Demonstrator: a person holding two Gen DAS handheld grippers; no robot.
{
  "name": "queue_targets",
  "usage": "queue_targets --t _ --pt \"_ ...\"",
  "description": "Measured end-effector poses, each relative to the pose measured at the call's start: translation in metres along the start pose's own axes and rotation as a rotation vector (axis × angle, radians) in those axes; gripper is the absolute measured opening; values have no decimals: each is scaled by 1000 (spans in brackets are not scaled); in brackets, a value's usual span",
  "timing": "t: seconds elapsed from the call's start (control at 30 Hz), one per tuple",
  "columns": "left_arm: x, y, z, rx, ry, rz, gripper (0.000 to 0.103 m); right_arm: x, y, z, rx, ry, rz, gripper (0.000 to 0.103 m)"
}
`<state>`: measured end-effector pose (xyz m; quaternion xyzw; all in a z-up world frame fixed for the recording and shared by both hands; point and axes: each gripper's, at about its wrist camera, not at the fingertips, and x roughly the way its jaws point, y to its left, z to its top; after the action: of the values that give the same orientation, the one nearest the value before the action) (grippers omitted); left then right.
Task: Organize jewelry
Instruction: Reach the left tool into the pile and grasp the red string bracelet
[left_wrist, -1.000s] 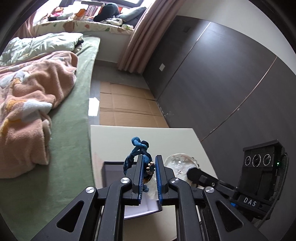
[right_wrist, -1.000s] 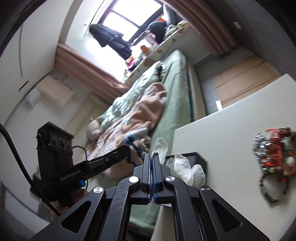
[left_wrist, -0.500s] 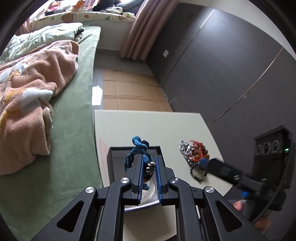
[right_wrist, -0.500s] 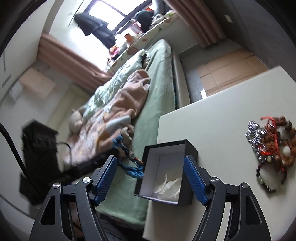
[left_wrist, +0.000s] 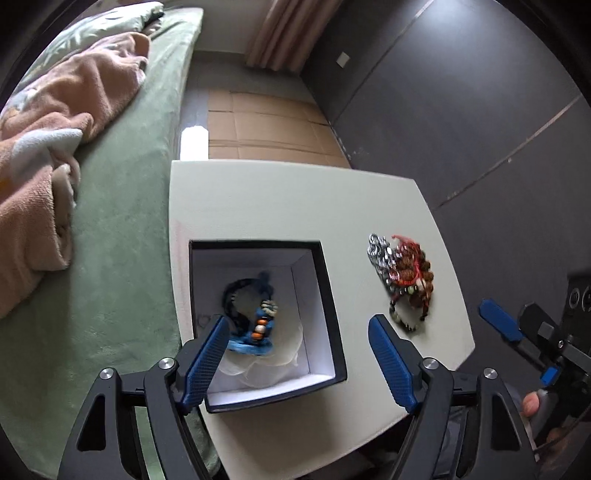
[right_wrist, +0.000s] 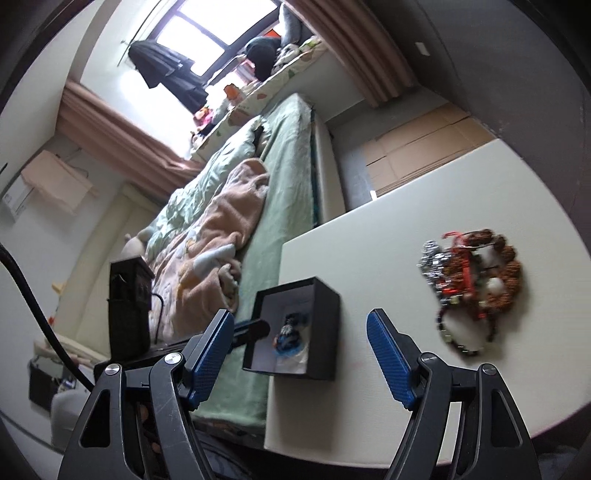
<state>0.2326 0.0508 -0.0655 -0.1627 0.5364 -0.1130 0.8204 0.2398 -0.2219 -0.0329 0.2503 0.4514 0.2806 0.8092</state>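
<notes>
The box (left_wrist: 328, 295) stands open-topped at the tabletop (left_wrist: 280, 199) edge nearest the bed (left_wrist: 122, 229); bare tabletop lies beyond the box and between it and the jewelry heap (left_wrist: 404, 273); a dark wall (left_wrist: 461, 110) stands past the heap.

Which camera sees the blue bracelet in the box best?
The left wrist view: it looks down into the box, so the bracelet shows whole. The right wrist view sees it small, from the side.

A matt black box (left_wrist: 334, 314) with smooth white lining holds a blue woven-cord bracelet (left_wrist: 255, 325) on the smooth cream table (left_wrist: 280, 199).
</notes>
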Motion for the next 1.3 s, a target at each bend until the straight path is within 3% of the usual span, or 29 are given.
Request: queue_targets --t 0.3,0.83,1.1,1.3 --pt "10 -34 6 59 -25 21 79 -37 -44 7 105 -65 -77 75" --pt "55 -126 12 197 -28 -28 78 -44 -112 13 238 -72 -143 75" --pt "87 -155 12 225 -21 -22 58 -52 -149 11 358 -76 -132 75" --pt "113 -164 13 240 -29 27 51 -56 -168 8 431 -83 -113 75"
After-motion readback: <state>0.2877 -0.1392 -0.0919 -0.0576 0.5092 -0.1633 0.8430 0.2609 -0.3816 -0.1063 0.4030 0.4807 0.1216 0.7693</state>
